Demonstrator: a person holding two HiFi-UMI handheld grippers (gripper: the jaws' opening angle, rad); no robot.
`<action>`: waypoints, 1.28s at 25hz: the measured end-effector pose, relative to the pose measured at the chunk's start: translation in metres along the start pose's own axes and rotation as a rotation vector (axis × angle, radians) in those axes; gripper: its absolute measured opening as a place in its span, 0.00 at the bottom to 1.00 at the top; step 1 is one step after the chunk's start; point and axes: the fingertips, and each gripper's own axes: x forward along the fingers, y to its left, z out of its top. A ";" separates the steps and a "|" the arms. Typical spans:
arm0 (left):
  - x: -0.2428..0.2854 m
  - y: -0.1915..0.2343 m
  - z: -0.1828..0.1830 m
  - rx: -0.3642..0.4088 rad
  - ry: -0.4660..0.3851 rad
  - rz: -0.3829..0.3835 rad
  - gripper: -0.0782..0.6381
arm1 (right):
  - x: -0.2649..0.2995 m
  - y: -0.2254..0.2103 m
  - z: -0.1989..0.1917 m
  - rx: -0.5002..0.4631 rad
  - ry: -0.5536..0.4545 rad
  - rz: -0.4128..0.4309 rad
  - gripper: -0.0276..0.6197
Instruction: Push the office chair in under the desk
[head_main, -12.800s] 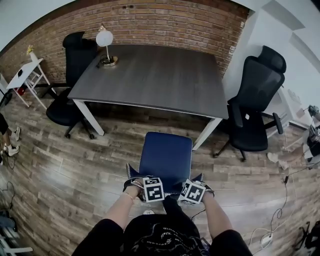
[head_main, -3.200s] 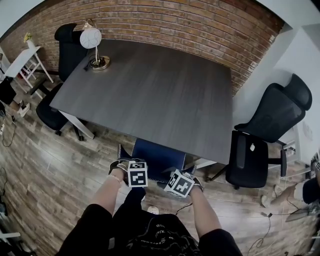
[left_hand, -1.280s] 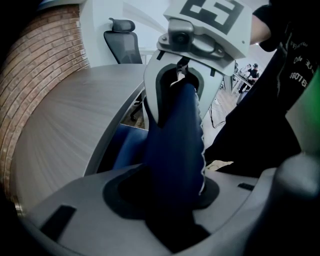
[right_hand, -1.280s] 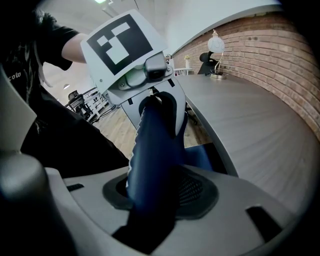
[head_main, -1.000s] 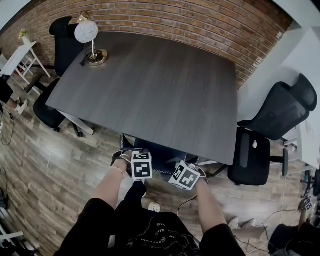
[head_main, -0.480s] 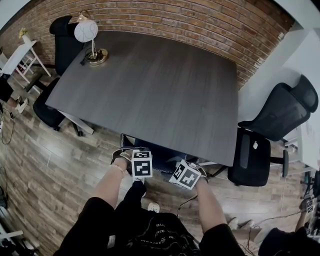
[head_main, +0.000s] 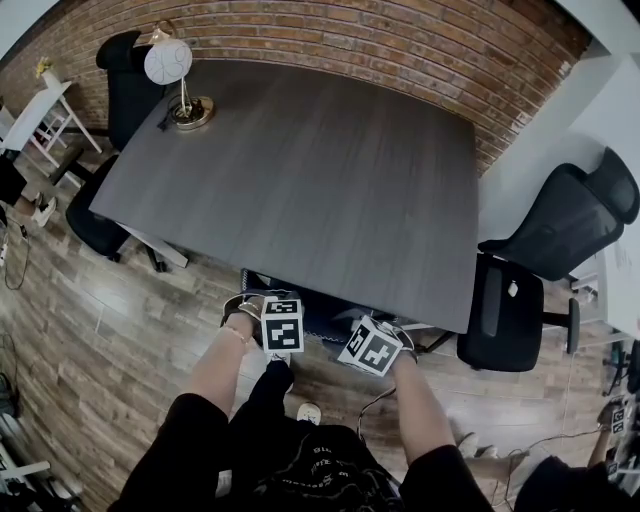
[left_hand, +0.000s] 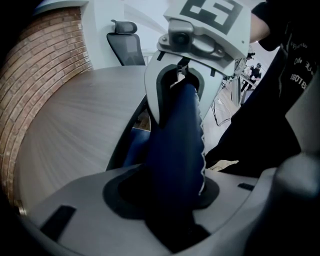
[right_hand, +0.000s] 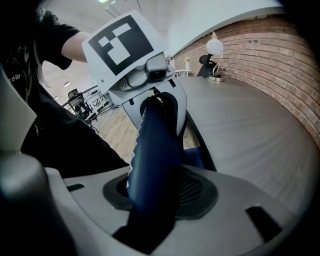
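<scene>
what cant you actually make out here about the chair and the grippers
- Blue chair seat, base and wheels: head view, hidden under the desk; both gripper views, blocked by the backrest and the jaws.
- Left gripper and right gripper fingertips: head view, covered by their marker cubes.
- Person at bottom right: head view, cut off by the frame edge.
</scene>
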 end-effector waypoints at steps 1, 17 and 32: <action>0.000 0.000 0.000 -0.001 0.001 -0.004 0.36 | 0.000 0.000 0.000 0.000 -0.001 0.003 0.29; -0.001 0.006 -0.001 0.011 -0.004 0.004 0.36 | 0.001 -0.003 0.004 0.004 -0.014 0.008 0.31; 0.001 0.003 -0.001 0.024 -0.010 0.009 0.36 | 0.002 -0.004 0.002 0.024 -0.019 -0.007 0.33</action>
